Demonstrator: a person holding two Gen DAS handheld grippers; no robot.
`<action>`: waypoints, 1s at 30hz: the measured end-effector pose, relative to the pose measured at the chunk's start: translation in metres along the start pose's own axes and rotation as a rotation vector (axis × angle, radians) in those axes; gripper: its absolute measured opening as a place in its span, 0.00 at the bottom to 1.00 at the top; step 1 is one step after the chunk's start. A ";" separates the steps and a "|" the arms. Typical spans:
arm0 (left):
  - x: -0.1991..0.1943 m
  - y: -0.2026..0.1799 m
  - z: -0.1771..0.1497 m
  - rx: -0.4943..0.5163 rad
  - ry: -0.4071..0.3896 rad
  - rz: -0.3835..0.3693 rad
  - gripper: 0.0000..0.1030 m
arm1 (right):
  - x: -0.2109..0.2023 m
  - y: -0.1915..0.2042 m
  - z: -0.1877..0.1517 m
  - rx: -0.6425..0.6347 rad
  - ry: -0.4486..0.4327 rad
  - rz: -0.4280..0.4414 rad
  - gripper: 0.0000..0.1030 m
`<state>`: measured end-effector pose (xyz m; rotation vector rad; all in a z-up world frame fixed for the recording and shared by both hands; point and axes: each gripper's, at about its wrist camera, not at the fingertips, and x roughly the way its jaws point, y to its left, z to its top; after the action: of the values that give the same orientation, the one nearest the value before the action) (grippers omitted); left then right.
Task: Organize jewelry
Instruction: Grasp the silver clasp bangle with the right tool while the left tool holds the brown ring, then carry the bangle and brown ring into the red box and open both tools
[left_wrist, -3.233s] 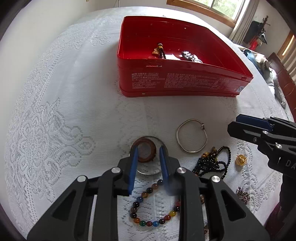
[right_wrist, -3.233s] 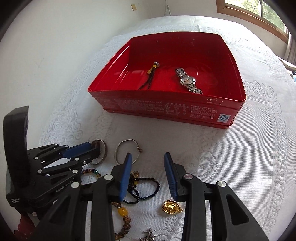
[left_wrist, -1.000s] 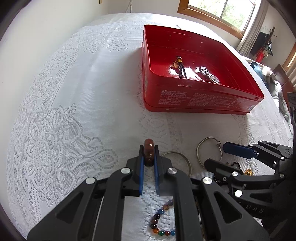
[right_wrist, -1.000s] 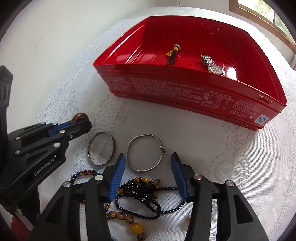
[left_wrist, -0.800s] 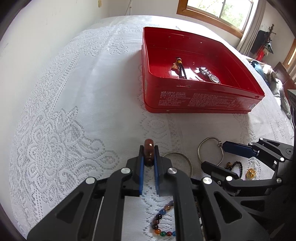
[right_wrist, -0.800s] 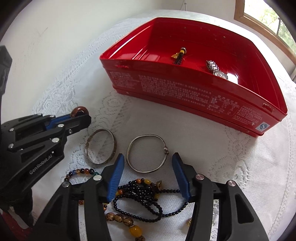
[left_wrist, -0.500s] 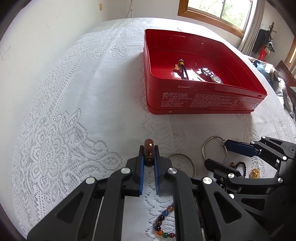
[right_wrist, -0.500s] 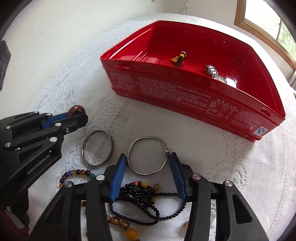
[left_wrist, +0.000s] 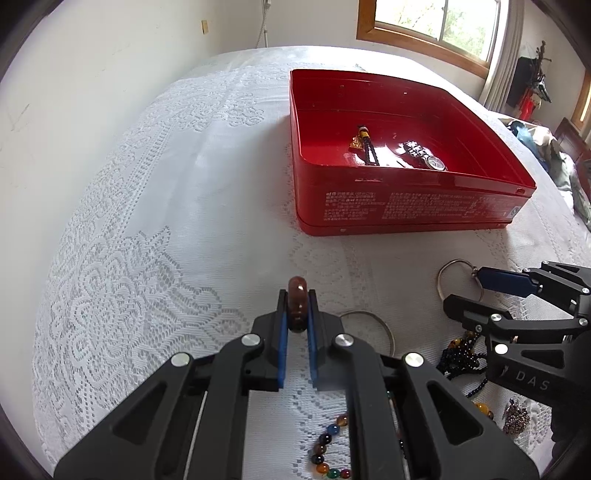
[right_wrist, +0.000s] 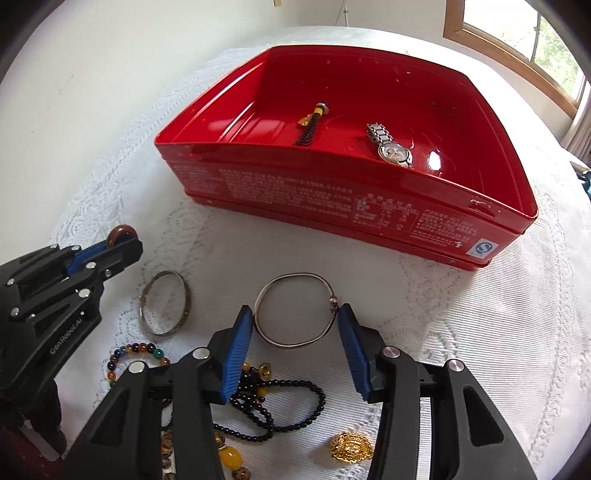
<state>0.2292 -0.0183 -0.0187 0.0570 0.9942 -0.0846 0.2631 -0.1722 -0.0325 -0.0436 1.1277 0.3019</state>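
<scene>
My left gripper is shut on a brown bangle, held on edge above the lace cloth; it also shows in the right wrist view. My right gripper is open, its jaws either side of a silver bracelet lying on the cloth. The red tin box stands beyond with a watch and a black tassel charm inside.
On the cloth lie a bronze bangle, a coloured bead bracelet, a black bead necklace, a gold ornament and a yellow-bead string. A wall runs along the left.
My left gripper closed on the brown bangle and lifted it off the bronze bangle. My right gripper moved forward so that its jaws bracket the silver bracelet.
</scene>
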 end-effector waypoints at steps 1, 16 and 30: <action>0.001 0.001 0.001 -0.003 0.002 0.000 0.07 | 0.000 0.000 0.000 0.001 0.003 0.002 0.45; 0.012 0.003 0.005 -0.016 0.025 -0.004 0.07 | 0.006 0.004 0.005 -0.033 -0.013 -0.033 0.47; -0.011 0.009 0.006 -0.039 -0.023 -0.047 0.07 | -0.062 -0.030 0.008 0.052 -0.130 0.087 0.46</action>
<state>0.2296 -0.0090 -0.0062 -0.0029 0.9740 -0.1086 0.2537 -0.2133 0.0223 0.0703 1.0097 0.3477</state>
